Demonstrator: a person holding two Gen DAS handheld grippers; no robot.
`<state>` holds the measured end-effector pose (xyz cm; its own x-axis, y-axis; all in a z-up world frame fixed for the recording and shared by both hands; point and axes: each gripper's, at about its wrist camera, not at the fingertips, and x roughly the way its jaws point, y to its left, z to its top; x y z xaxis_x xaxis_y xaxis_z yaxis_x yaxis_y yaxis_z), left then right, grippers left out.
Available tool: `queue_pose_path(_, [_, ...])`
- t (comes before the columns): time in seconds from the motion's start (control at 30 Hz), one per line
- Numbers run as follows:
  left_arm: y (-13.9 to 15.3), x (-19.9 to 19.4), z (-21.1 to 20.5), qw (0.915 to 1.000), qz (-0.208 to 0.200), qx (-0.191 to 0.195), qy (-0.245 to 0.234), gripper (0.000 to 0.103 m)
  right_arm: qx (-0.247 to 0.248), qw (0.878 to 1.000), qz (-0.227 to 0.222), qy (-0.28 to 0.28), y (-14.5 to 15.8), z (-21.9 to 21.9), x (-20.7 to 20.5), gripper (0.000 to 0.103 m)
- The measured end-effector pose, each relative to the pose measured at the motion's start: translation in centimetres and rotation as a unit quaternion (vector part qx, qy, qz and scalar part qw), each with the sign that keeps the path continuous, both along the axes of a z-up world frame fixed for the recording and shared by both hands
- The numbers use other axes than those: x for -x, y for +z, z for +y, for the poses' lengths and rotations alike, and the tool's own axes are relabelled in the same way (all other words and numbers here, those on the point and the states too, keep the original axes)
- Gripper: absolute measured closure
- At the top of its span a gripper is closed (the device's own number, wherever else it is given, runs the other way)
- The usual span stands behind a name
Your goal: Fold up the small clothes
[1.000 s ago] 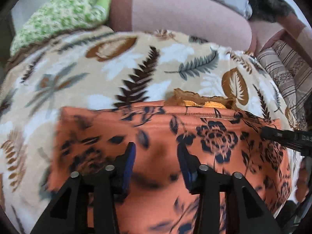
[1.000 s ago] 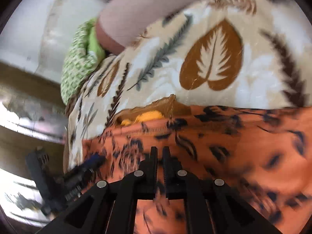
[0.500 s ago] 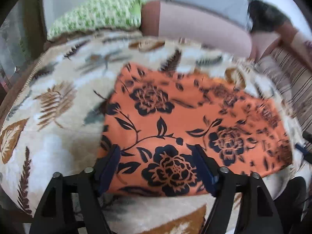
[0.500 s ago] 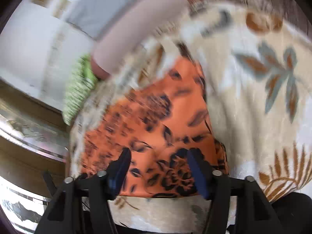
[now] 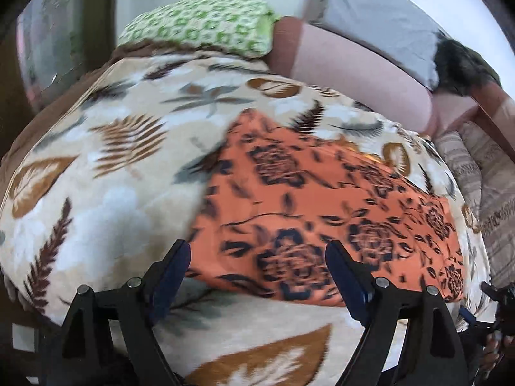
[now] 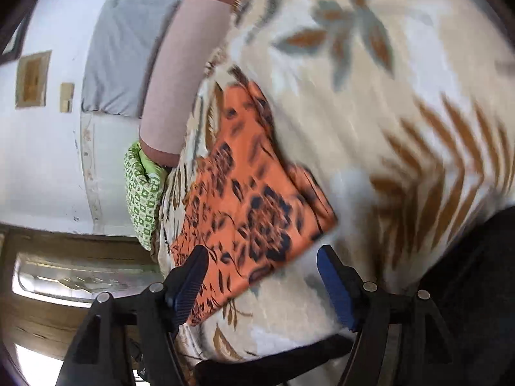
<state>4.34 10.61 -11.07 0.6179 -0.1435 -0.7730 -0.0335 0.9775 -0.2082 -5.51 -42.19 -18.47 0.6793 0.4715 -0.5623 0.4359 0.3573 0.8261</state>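
An orange cloth with dark flower print (image 5: pixel 322 212) lies folded flat on a leaf-patterned blanket (image 5: pixel 106 193). It also shows in the right wrist view (image 6: pixel 254 206). My left gripper (image 5: pixel 257 276) is open and empty, held back from the cloth's near edge. My right gripper (image 6: pixel 262 280) is open and empty, just off the cloth's near corner. A small yellow-brown edge peeks from under the cloth's far side (image 5: pixel 370 156).
A person in a grey top and pink sleeve (image 5: pixel 360 64) leans on the far side of the bed. A green patterned pillow (image 5: pixel 199 29) lies at the back left. Striped fabric (image 5: pixel 495 193) lies at the right. A wooden frame (image 6: pixel 64 289) runs past the blanket's edge.
Both grippers opened and let go of the orange cloth, then drew back from it. The cloth now lies folded over on the blanket.
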Motion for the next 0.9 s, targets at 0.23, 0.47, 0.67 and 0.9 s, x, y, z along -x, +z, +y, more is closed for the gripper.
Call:
queue_pose_path(0.23, [-1.3, -1.3, -5.1, 0.9996, 0.024, 0.007, -0.013, 0.017, -0.021, 0.999, 0.012, -0.046, -2.2, 0.1, -0.3, 0.030])
queue_pose_path(0.47, [-1.5, -1.8, -8.6, 0.9987, 0.022, -0.019, -0.043, 0.017, -0.021, 0.996, 0.029, -0.080, -2.4, -0.6, -1.6, 0.042])
queue_pose_path(0.67, [-1.5, -2.6, -9.1, 0.9987, 0.016, -0.026, -0.041, 0.017, 0.022, 0.997, 0.042, -0.065, -2.0, -0.3, -2.8, 0.062])
queue_pose_path(0.9, [-5.5, -3.5, -11.8, 0.9858, 0.065, -0.131, -0.082, 0.017, 0.072, 0.996, 0.028, -0.039, -0.6, 0.5, -3.7, 0.082])
